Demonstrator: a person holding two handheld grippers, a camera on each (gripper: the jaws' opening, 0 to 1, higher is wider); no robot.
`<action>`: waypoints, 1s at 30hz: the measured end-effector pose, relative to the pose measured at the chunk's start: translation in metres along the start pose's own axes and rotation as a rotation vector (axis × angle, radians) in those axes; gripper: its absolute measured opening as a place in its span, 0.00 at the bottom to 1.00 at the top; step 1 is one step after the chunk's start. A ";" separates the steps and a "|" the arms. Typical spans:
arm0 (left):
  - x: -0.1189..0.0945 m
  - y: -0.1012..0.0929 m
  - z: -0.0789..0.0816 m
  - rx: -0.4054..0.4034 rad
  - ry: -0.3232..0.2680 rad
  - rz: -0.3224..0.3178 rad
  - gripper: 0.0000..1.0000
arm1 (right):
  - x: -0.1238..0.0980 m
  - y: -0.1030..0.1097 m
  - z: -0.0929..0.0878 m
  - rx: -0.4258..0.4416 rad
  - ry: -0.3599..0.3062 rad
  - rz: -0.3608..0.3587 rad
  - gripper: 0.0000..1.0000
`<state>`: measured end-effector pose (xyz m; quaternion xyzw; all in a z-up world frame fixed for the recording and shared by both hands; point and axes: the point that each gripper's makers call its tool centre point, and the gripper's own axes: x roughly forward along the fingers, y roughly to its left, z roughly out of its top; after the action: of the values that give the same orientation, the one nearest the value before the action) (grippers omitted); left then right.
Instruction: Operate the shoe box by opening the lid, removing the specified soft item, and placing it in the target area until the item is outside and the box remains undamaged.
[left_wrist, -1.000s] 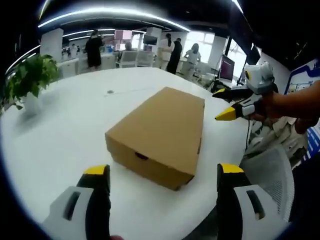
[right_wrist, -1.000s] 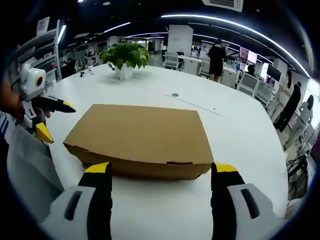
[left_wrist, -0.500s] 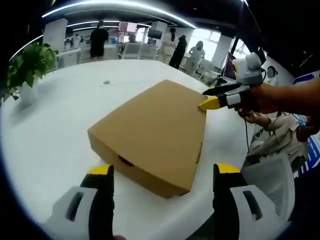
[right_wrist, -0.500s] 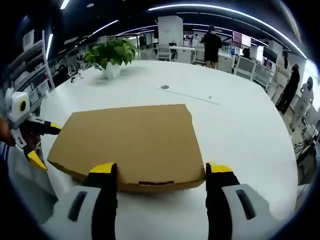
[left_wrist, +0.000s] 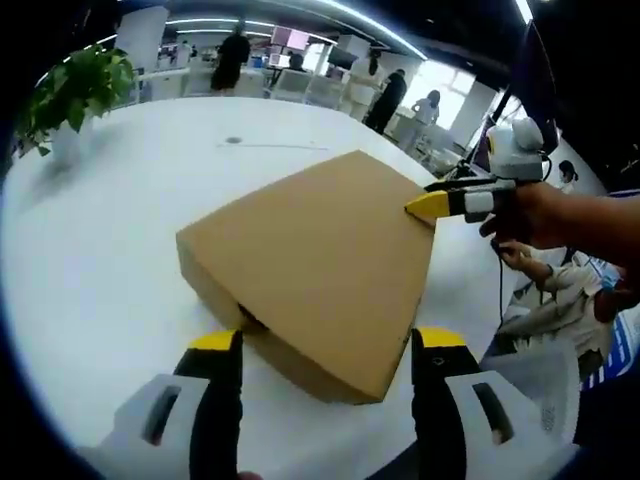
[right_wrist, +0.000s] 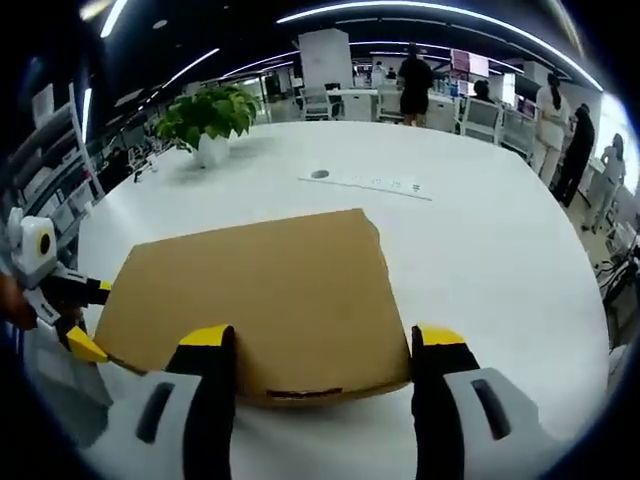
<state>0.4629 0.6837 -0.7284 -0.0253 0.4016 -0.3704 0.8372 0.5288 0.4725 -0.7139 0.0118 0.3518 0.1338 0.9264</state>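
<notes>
A closed brown cardboard shoe box (left_wrist: 320, 255) lies on the white table (left_wrist: 100, 250). In the left gripper view my left gripper (left_wrist: 328, 345) is open, its yellow-tipped jaws standing just in front of the box's near corner and short side with a finger notch. The right gripper (left_wrist: 445, 200) comes in from the right there, its jaws at the box's far right corner. In the right gripper view my right gripper (right_wrist: 322, 340) is open over the box's (right_wrist: 255, 300) near edge, and the left gripper (right_wrist: 80, 320) shows at the box's left corner.
A potted green plant (right_wrist: 205, 115) stands at the far side of the round white table (right_wrist: 480, 240). A person's hand (left_wrist: 560, 215) holds the right gripper. A mesh chair (left_wrist: 545, 375) sits by the table edge. People stand at desks in the background.
Both grippers have closed in on the box. The right gripper's jaws now reach the far right corner, and the box looms larger in both views.
</notes>
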 end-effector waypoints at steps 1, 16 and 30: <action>0.000 0.000 0.000 0.001 0.002 0.001 0.70 | 0.000 0.000 0.000 0.002 0.003 0.001 0.67; -0.018 0.020 -0.005 0.010 -0.016 0.040 0.67 | -0.018 0.017 -0.016 0.058 0.040 0.045 0.44; -0.038 0.050 -0.007 -0.070 -0.059 0.069 0.78 | -0.031 0.075 -0.037 0.081 0.007 0.070 0.43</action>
<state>0.4727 0.7464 -0.7253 -0.0516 0.3902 -0.3262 0.8595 0.4644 0.5339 -0.7125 0.0611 0.3594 0.1516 0.9187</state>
